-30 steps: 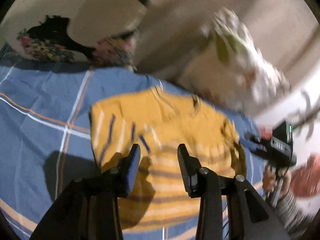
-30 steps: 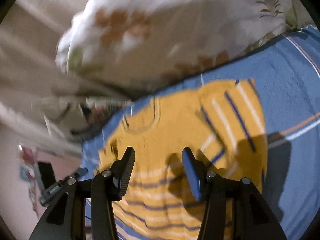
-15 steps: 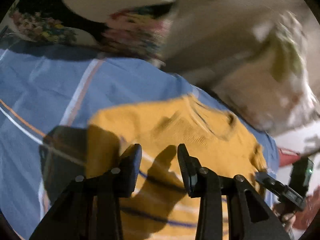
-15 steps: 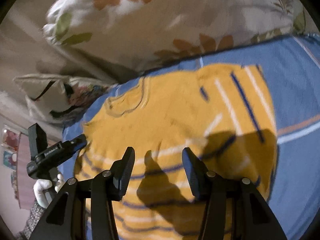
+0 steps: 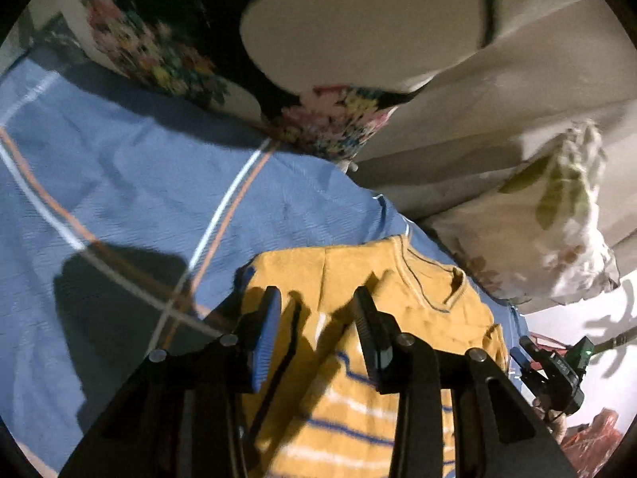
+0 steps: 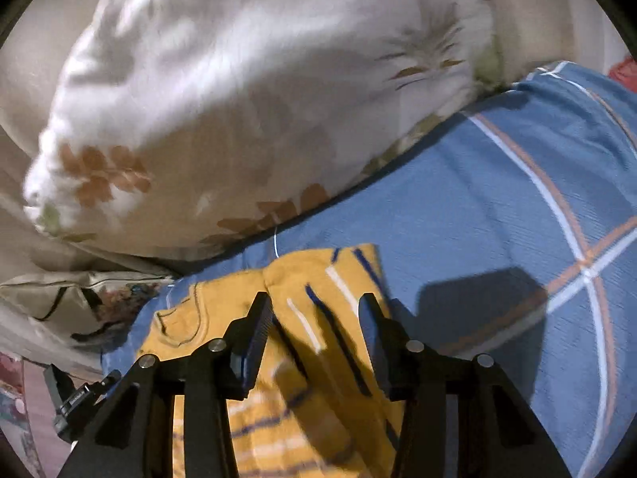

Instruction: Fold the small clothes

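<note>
Just sweater (image 5: 402, 290) edge beside pillow (image 6: 247, 111)

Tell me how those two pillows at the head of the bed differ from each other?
The white pillow with brown and green leaf prints is pale all over, while the cream pillow with black patches and bright flower clusters has bold dark areas. The leaf pillow lies nearest the folded yellow striped sweater; the flowered one sits farther along the blue checked bedsheet. Both rest on that sheet against the beige headboard.
</note>
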{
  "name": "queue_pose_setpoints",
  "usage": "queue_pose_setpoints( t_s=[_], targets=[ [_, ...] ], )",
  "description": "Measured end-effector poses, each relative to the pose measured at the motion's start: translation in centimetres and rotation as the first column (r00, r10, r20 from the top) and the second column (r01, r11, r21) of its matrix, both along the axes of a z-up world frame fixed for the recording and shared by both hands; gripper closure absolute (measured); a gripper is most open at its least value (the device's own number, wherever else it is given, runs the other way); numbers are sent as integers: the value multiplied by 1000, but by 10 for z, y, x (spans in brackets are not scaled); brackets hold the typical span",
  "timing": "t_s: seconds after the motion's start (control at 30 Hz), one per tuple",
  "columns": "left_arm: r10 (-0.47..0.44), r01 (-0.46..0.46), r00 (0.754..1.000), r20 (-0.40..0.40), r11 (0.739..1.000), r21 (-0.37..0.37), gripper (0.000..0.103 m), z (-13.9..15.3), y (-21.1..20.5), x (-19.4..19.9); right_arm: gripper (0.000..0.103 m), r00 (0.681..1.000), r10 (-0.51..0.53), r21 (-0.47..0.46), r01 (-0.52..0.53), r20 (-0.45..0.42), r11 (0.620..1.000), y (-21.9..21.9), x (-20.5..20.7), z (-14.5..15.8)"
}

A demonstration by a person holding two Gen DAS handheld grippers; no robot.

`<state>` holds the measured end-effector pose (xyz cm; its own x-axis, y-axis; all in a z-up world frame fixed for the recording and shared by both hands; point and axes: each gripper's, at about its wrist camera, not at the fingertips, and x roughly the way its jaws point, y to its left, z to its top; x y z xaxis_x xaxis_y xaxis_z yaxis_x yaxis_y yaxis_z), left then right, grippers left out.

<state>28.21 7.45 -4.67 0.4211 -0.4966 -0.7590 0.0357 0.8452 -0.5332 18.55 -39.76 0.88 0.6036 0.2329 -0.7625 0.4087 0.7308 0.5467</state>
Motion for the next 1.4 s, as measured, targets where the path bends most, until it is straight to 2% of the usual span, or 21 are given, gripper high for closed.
queue_pose_setpoints(
  t_s=[0.13,0.2,0.37,0.5,0.53,0.57,0.6,0.63,0.7,0.83,1.13,1.27,1.4],
  targets=[
    [15,-16,1000,27,999,43,63,11,17,-40,53,997,82,10,-82,12,997,13,-44,13],
    [17,-19,1000,25,997,74,57,9,25,-60,50,992,125,-8,-125,7,992,23,-64,14],
    [-11,18,998,-69,995,99,56,-25,34,-104,49,978,198,-31,-200,-58,979,50,-96,-7],
    [-35,44,996,-78,993,112,56,-38,29,-121,49,968,224,-34,-229,-117,973,58,-100,-30],
    [-39,48,997,-73,992,120,59,-38,27,-122,50,967,215,-44,-223,-134,974,58,-98,-34],
    [-25,37,997,-79,988,152,70,-36,29,-120,51,968,201,-55,-211,-152,976,56,-97,-38],
    [-8,22,996,-86,986,164,73,-35,31,-119,55,972,180,-48,-189,-153,981,49,-96,-42],
    [19,-4,996,-84,985,170,73,-33,35,-118,56,976,165,-37,-172,-144,984,45,-96,-42],
    [71,-54,995,-68,971,231,78,-25,42,-121,56,977,149,-31,-155,-155,987,40,-97,-39],
    [89,-84,996,-27,986,143,78,-1,53,-139,54,983,135,-57,-143,-121,988,33,-111,-20],
    [67,-71,997,32,987,145,74,28,25,-186,53,994,99,-29,-100,-46,995,17,-154,1],
    [66,-69,997,28,988,137,69,27,19,-197,53,991,129,-21,-129,-18,991,26,-162,7],
    [72,-73,997,13,991,113,67,25,22,-199,53,978,210,-24,-210,-7,977,54,-157,18]
  ],
)
